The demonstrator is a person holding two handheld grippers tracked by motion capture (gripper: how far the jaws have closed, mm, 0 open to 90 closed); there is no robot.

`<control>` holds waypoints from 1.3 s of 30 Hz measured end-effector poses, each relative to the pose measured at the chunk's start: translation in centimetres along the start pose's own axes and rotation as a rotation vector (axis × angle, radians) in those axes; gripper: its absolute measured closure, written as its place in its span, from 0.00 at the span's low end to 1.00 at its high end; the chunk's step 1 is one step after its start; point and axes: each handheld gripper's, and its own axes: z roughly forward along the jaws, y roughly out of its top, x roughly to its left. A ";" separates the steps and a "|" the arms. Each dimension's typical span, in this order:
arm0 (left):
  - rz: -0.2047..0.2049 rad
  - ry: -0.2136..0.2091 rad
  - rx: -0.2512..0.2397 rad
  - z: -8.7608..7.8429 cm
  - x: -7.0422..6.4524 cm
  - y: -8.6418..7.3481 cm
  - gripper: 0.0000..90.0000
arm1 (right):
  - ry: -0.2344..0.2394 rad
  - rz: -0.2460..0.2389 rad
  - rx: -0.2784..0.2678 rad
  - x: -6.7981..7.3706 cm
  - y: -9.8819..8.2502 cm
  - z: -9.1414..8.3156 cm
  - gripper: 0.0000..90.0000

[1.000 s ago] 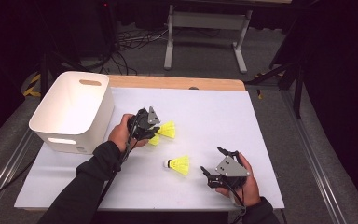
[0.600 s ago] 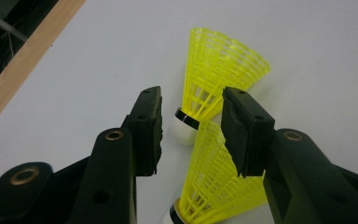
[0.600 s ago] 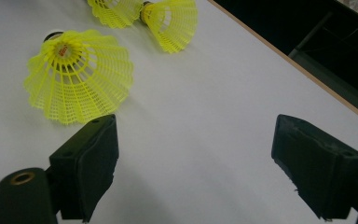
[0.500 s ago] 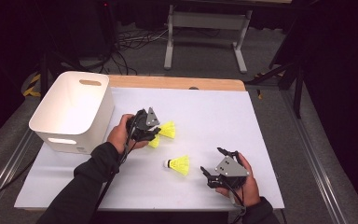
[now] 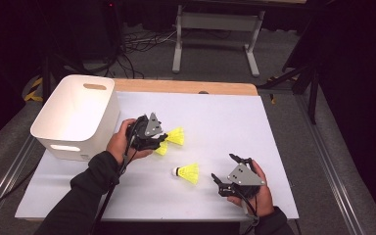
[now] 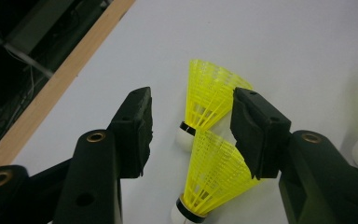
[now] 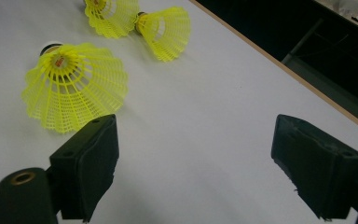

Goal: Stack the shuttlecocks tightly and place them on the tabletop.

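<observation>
Since a second ago the left tongs (image 6: 191, 135) have been opening, apart around two yellow shuttlecocks (image 6: 214, 172), seemingly untouched; right tongs (image 7: 193, 163) unchanged, apart at 5 o'clock.

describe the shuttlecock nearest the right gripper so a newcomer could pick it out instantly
Start at the white bin at the table's left edge, then cross the white table top toward the right gripper near the front. Just left of that gripper lies a yellow shuttlecock on its side. It lies alone, white cork pointing left, while the other two shuttlecocks sit together by the left gripper.
</observation>
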 end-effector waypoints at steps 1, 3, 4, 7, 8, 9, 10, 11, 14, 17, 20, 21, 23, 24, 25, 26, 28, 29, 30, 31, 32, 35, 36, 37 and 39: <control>0.007 0.005 -0.012 -0.5 -0.1 -0.2 0.52 | 0.001 0.002 0.001 0.0 0.0 0.0 0.17; 0.004 0.016 -0.031 -1.1 -0.4 -0.4 0.50 | 0.003 0.005 0.005 0.0 0.0 0.0 0.17; 0.009 0.019 -0.046 -1.3 -0.4 -0.5 0.49 | 0.004 0.005 0.005 0.0 0.0 0.0 0.17; 0.014 0.026 -0.097 -2.2 -0.8 -0.9 0.46 | 0.004 0.006 0.005 -0.1 0.0 0.0 0.18; 0.017 0.033 -0.111 -2.6 -1.0 -1.1 0.45 | 0.006 0.008 0.005 -0.1 0.0 0.0 0.18; 0.021 0.035 -0.129 -2.8 -1.2 -1.3 0.43 | 0.006 0.011 0.005 -0.1 0.0 0.0 0.19; 0.018 0.034 -0.144 -3.2 -1.3 -1.5 0.42 | 0.007 0.015 0.006 -0.1 0.0 0.1 0.19; 0.017 0.036 -0.163 -3.5 -1.5 -1.8 0.41 | 0.008 0.019 0.007 -0.1 0.0 0.1 0.19; 0.029 0.048 -0.201 -4.4 -2.0 -2.6 0.38 | 0.011 0.026 0.006 -0.2 0.0 0.1 0.19; 0.016 0.061 -0.237 -5.1 -2.4 -3.7 0.37 | 0.009 0.028 0.006 -0.2 0.0 0.1 0.19; 0.027 0.084 -0.232 -5.6 -3.0 -4.7 0.34 | 0.007 0.028 0.002 -0.3 0.0 0.0 0.19; 0.033 0.086 -0.233 -5.7 -3.2 -5.0 0.34 | 0.007 0.027 0.001 -0.2 0.0 0.0 0.19; 0.029 0.089 -0.229 -5.9 -3.3 -5.6 0.32 | 0.007 0.028 0.000 -0.3 0.0 0.0 0.19; 0.022 0.081 -0.231 -6.0 -3.3 -5.9 0.31 | 0.007 0.028 0.000 -0.3 -0.1 0.0 0.19; 0.014 0.077 -0.239 -6.1 -3.4 -6.2 0.30 | 0.006 0.031 0.000 -0.4 -0.1 0.0 0.19; 0.017 0.077 -0.237 -6.1 -3.4 -6.5 0.30 | 0.006 0.032 0.000 -0.4 -0.1 0.0 0.19; 0.024 0.068 -0.226 -6.2 -3.5 -6.9 0.27 | 0.007 0.032 0.000 -0.4 -0.1 -0.1 0.19; 0.025 0.070 -0.228 -6.2 -3.5 -7.1 0.27 | 0.007 0.031 -0.001 -0.4 -0.1 -0.1 0.19; 0.020 0.056 -0.230 -6.2 -3.6 -7.4 0.26 | 0.007 0.030 -0.002 -0.4 -0.1 -0.1 0.19; 0.020 0.043 -0.229 -6.2 -3.7 -7.6 0.25 | 0.007 0.030 -0.002 -0.4 -0.1 -0.1 0.19; 0.020 0.043 -0.229 -6.2 -3.7 -7.6 0.25 | 0.008 0.031 -0.003 -0.4 -0.1 -0.1 0.19; 0.014 0.024 -0.236 -6.2 -4.2 -8.3 0.24 | 0.009 0.031 -0.002 -0.4 -0.1 -0.1 0.19; 0.019 0.021 -0.240 -6.3 -4.3 -8.4 0.23 | 0.010 0.031 -0.002 -0.4 -0.1 -0.1 0.19; 0.021 0.017 -0.246 -6.4 -4.4 -8.6 0.22 | 0.011 0.031 -0.002 -0.4 -0.1 -0.1 0.19; 0.021 0.010 -0.245 -6.5 -4.6 -9.1 0.21 | 0.017 0.036 -0.006 -0.5 -0.1 -0.1 0.19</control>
